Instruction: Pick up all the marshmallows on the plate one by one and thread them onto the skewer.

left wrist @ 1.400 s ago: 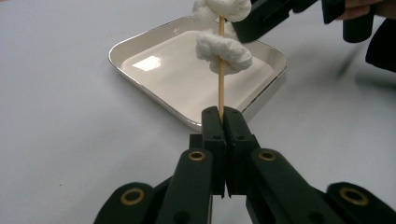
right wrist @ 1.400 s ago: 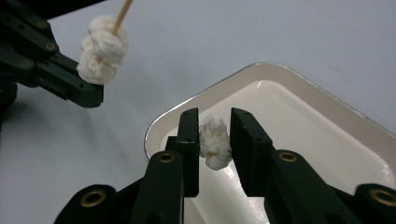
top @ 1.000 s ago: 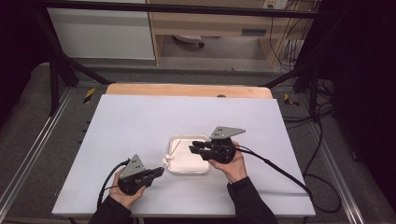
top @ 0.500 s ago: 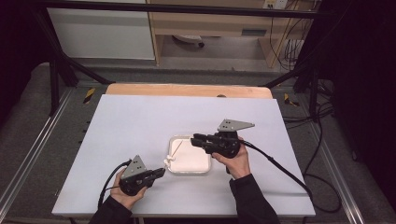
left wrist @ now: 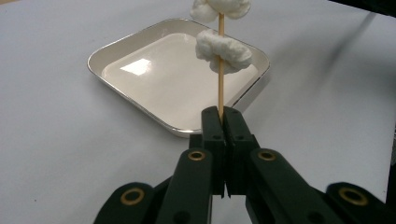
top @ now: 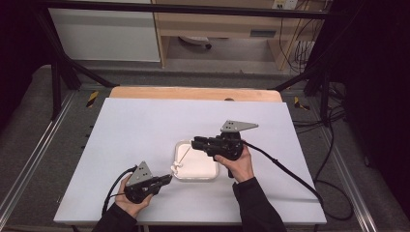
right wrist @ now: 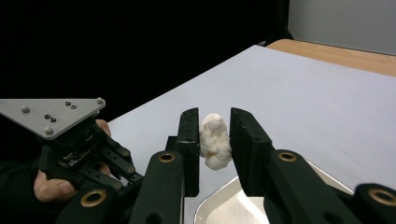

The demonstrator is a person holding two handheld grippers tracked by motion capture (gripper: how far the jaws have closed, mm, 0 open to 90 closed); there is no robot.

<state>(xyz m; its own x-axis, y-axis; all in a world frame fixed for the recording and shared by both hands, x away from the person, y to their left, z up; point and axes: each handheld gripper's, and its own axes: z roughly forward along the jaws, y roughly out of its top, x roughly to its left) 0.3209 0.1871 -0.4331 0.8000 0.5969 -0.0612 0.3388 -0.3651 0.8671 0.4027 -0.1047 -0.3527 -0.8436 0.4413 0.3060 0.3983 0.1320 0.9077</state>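
So the left gripper (left wrist: 223, 112) is pinching a thin wooden skewer (left wrist: 220, 79) between closed jaws, two white puffy pieces (left wrist: 223, 52) threaded on it, above the near edge of the white tray (left wrist: 140, 42). The right gripper (right wrist: 214, 140) is clamping another white piece (right wrist: 215, 142), probably marshmallow, over the tray's edge on the white table (top: 145, 125)

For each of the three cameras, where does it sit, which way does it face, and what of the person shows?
High view: above the person's side, looking forward and down on the white table; both forearms and hands show.
Left gripper view: rides the left gripper, looking along jaws shut on a wooden skewer carrying white puffs, over the white tray.
Right gripper view: rides the right gripper, jaws pinching a white puff; the left hand shows beyond.
Shared: all show the tray.
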